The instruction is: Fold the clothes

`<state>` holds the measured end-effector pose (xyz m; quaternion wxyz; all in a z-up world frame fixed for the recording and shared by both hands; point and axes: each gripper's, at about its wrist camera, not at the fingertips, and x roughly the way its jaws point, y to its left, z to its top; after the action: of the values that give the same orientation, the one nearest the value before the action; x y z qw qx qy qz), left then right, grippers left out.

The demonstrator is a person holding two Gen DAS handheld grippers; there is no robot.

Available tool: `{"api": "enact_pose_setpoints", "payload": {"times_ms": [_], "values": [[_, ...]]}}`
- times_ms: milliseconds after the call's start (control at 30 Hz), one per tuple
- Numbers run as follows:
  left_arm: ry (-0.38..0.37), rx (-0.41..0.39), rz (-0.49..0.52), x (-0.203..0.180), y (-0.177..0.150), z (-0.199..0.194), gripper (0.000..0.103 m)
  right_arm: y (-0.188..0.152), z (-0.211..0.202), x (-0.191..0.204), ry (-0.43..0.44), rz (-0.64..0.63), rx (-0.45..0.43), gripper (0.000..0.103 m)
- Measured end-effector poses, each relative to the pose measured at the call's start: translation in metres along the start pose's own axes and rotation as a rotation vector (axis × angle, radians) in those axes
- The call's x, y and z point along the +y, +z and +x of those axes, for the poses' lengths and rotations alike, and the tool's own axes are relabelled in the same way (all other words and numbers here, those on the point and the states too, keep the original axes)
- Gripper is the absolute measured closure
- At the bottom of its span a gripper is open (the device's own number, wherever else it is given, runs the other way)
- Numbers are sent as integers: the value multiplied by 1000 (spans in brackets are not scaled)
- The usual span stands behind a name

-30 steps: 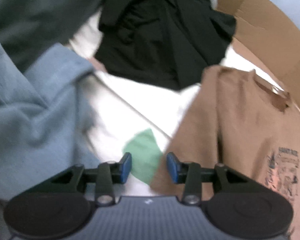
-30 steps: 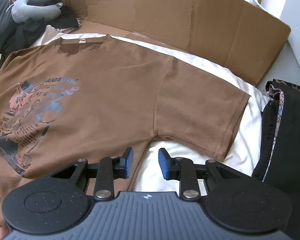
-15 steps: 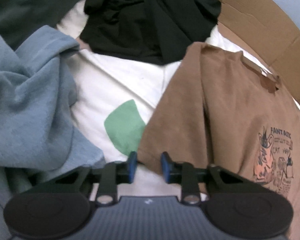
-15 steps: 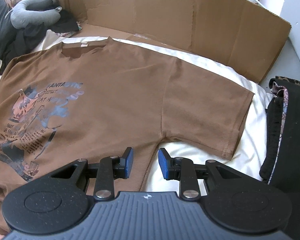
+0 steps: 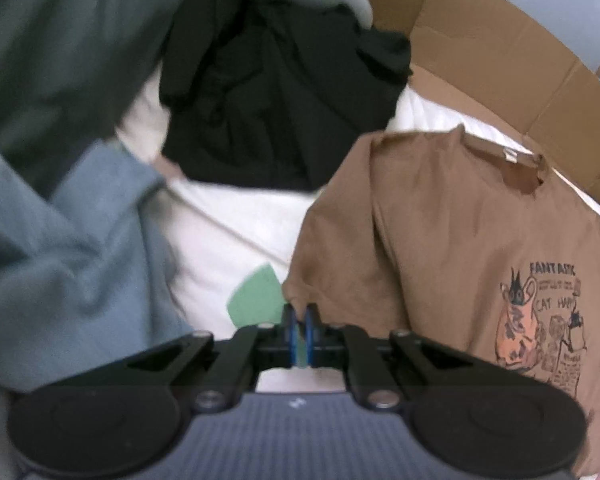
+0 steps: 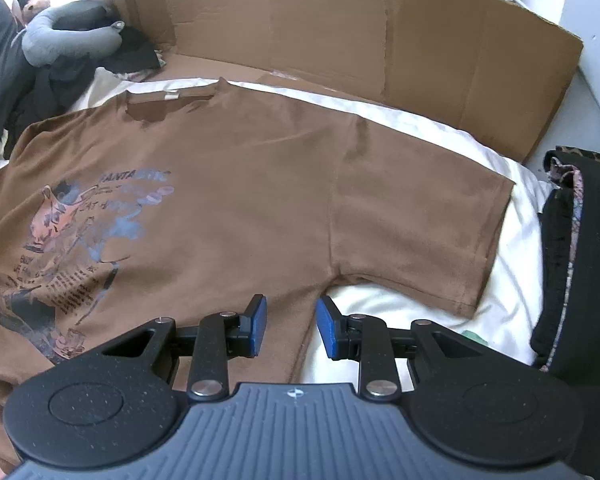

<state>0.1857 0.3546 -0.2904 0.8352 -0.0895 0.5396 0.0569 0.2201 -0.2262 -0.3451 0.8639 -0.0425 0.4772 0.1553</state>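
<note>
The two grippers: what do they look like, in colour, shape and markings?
Both look alike. The left gripper and the right gripper each have black linkage bars with silver pivot screws, two round black discs at the sides, and a grey ribbed body with a small white mark at its middle. The fingers carry blue pads. No cables or sleeves show.

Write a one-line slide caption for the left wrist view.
Left gripper pinches the sleeve edge of the brown T-shirt on a white sheet, with black clothes heaped behind.
</note>
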Motion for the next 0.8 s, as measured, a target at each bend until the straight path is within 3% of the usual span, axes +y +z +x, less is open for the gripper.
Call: {"api": "enact_pose_setpoints", "payload": {"times_ms": [267, 800], "values": [[125, -43, -6, 21, 43, -13, 99, -1, 1, 6, 1, -36, 12, 69], [316, 36, 4, 65, 81, 36, 99, 4, 4, 18, 6, -87, 33, 69]]}}
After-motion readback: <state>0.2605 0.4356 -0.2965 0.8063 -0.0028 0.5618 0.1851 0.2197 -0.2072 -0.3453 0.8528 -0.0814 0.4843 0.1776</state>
